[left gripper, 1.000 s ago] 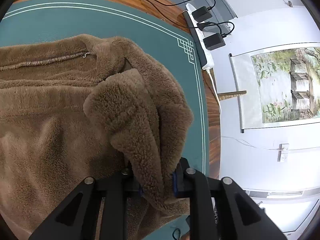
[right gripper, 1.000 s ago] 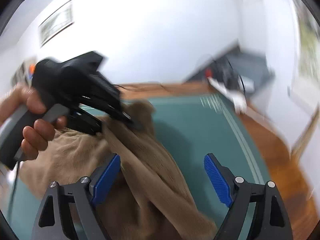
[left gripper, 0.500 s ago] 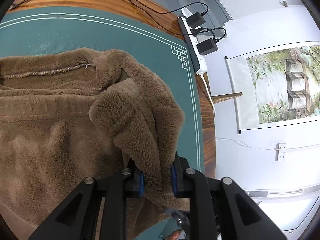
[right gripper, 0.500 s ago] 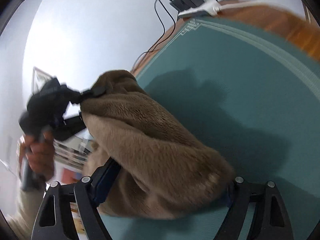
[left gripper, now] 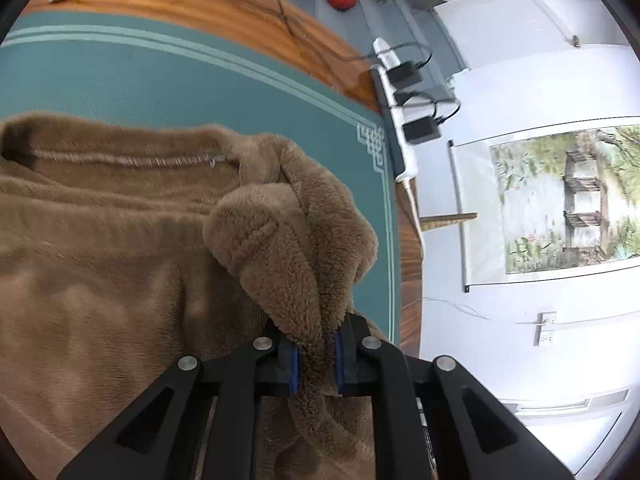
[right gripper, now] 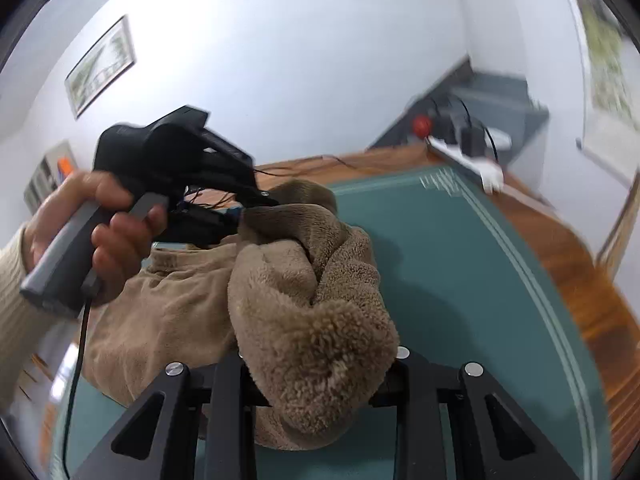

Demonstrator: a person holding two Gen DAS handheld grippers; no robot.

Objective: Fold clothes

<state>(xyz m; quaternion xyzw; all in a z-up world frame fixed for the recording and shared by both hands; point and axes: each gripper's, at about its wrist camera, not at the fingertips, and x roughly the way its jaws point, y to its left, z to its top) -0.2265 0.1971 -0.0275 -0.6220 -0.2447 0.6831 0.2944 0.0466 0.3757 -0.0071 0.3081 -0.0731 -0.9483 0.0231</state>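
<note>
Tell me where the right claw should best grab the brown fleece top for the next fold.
Probably the sleeve end, which bulges between the right claw's fingers. Come from the mat's open side, opposite the left claw, which pinches a bunched fold near the neckline. The fleece top is thick, so bite deep.

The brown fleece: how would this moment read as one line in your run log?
phase: folding | left gripper: shut on brown fleece | right gripper: shut on brown fleece | surface: green mat
</note>
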